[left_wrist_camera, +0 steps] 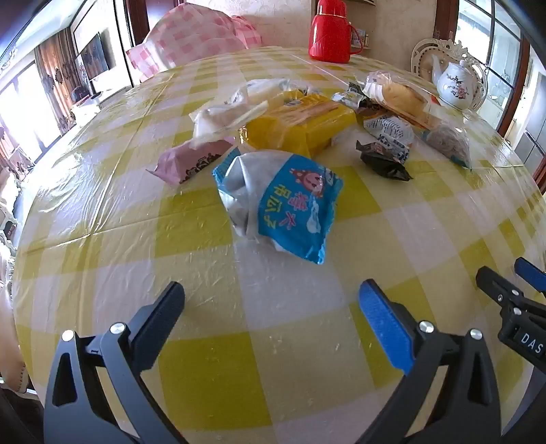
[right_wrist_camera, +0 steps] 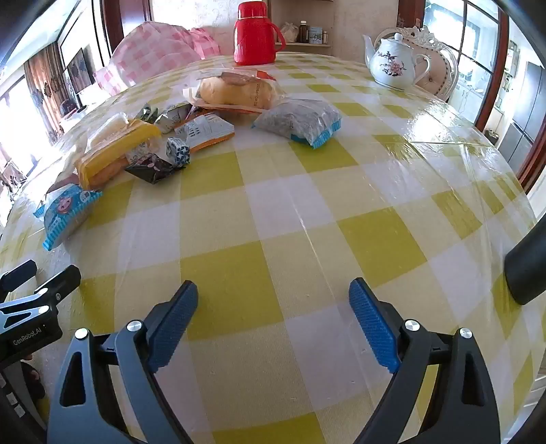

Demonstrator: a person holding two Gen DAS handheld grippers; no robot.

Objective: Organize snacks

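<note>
Several snack packets lie on a yellow checked table (left_wrist_camera: 102, 211). Nearest in the left wrist view is a blue and silver packet (left_wrist_camera: 279, 205), with a yellow pack (left_wrist_camera: 300, 126), a pink packet (left_wrist_camera: 194, 160) and a black wrapper (left_wrist_camera: 384, 162) behind it. My left gripper (left_wrist_camera: 269, 300) is open and empty, just short of the blue packet. In the right wrist view the blue packet (right_wrist_camera: 66, 210) is at the left, with a bread bag (right_wrist_camera: 235, 90) and a grey-filled bag (right_wrist_camera: 300, 119) farther back. My right gripper (right_wrist_camera: 273, 297) is open and empty over bare cloth.
A red thermos (left_wrist_camera: 329, 32) stands at the table's far edge, also in the right wrist view (right_wrist_camera: 254, 32). A white teapot (right_wrist_camera: 392, 63) stands at the far right. Pink checked cushion (right_wrist_camera: 153, 47) and chairs lie beyond the table. A dark object (right_wrist_camera: 527, 266) is at the right edge.
</note>
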